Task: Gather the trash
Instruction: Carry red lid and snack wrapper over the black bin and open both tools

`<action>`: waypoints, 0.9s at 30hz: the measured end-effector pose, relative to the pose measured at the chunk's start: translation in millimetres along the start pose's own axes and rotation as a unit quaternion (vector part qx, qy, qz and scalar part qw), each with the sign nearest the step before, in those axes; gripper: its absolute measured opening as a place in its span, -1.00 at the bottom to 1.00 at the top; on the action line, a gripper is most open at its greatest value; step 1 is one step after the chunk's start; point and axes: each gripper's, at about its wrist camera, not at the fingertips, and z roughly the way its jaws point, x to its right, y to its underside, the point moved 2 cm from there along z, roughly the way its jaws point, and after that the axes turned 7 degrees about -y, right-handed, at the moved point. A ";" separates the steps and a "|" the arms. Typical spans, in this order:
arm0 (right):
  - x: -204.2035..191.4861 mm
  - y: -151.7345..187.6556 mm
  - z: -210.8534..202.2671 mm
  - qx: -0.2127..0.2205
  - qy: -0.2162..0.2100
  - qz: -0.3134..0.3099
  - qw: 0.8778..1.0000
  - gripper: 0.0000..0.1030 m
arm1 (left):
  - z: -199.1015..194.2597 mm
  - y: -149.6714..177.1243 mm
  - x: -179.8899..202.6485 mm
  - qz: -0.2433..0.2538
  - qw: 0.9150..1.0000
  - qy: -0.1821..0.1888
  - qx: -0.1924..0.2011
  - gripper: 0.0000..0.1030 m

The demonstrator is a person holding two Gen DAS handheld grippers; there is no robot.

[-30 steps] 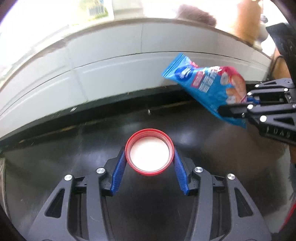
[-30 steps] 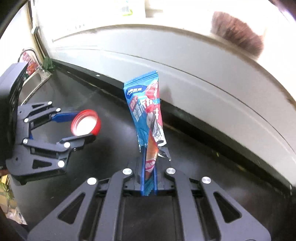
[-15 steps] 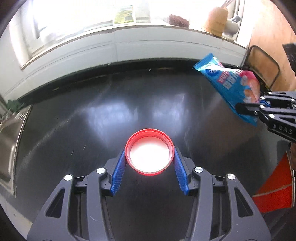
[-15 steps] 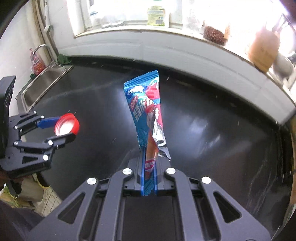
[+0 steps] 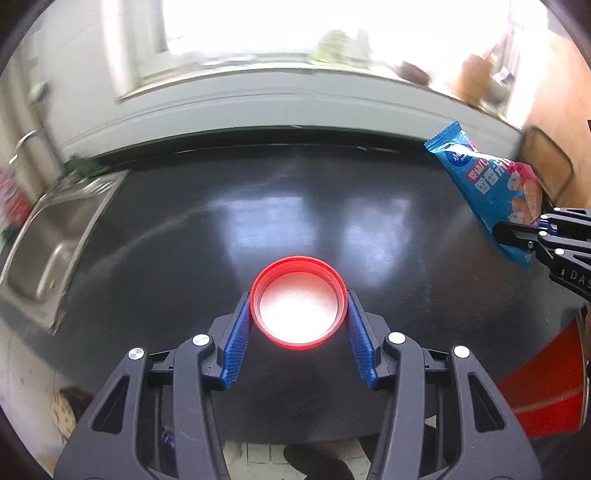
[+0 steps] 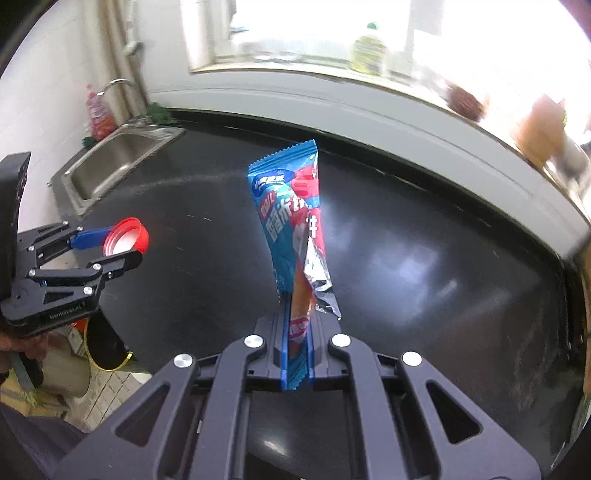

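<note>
Black countertop (image 5: 177, 229), steel sink (image 6: 110, 166) left, bright window (image 6: 295, 29).

My two wrist cameras look steeply down past their own fingers (image 5: 236, 347) at the dark tabletop (image 5: 295, 221); both views share it, the sink (image 6: 110, 166) and window beyond

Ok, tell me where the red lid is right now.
The red lid sits clamped in the left gripper, held above the black counter.

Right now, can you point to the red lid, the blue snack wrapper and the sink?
red lid (image 5: 299, 314), left wrist view, on its white inside.
blue snack wrapper (image 6: 286, 206), right wrist view, on the printed blue front.
sink (image 6: 107, 166), right wrist view, on the steel basin.
</note>
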 end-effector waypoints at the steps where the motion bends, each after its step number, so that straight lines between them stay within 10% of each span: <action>1: -11.2 -4.9 3.4 0.001 -0.009 -0.012 1.000 -0.85 | -4.3 5.1 -10.2 -0.011 1.000 -0.010 0.001 -0.06; 7: -124.8 -33.7 39.7 -0.010 -0.098 -0.113 0.989 -0.85 | -34.3 59.6 -94.6 -0.095 0.991 -0.093 -0.003 -0.05; 16: -306.3 -14.9 106.4 -0.088 -0.242 -0.231 0.938 -0.85 | -65.2 181.1 -209.9 -0.245 0.949 -0.193 -0.048 -0.05; 27: -413.0 42.0 211.5 -0.210 -0.272 -0.263 0.901 -0.85 | -28.8 284.5 -280.8 -0.345 0.912 -0.208 -0.079 -0.05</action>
